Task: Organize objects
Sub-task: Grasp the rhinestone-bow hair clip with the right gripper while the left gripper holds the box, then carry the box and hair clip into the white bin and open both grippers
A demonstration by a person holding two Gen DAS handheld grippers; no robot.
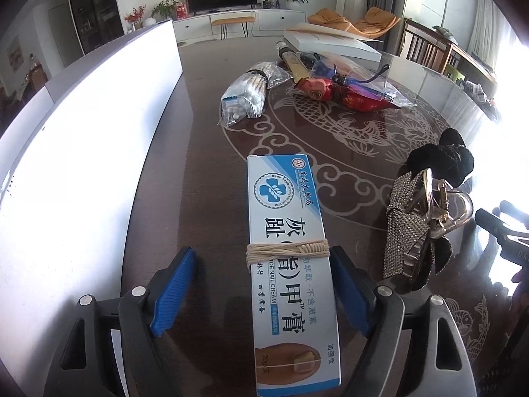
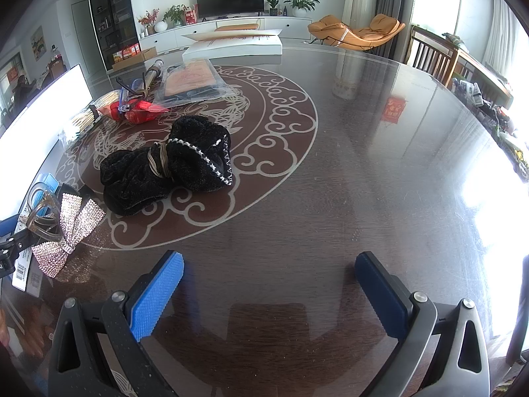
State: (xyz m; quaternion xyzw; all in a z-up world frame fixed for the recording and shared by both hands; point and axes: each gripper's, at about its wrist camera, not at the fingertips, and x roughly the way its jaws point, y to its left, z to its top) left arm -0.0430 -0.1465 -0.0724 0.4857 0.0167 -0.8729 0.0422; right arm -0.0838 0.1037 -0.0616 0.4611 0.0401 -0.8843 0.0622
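The left gripper [image 1: 261,291] straddles the nail cream box [image 1: 284,251], fingers spread, only the right pad touching. Off-centre closing could skew it into the rhinestone hair clip [image 1: 413,228] just beside the box. The right gripper [image 2: 269,294] hovers wide open, empty.

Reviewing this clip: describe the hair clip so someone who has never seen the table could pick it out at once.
Start from the round patterned table and find the black velvet bundle near its centre. The hair clip lies just beside that bundle, toward the camera. Nothing else nearby sparkles: it is a clear plastic claw topped with a rhinestone bow.
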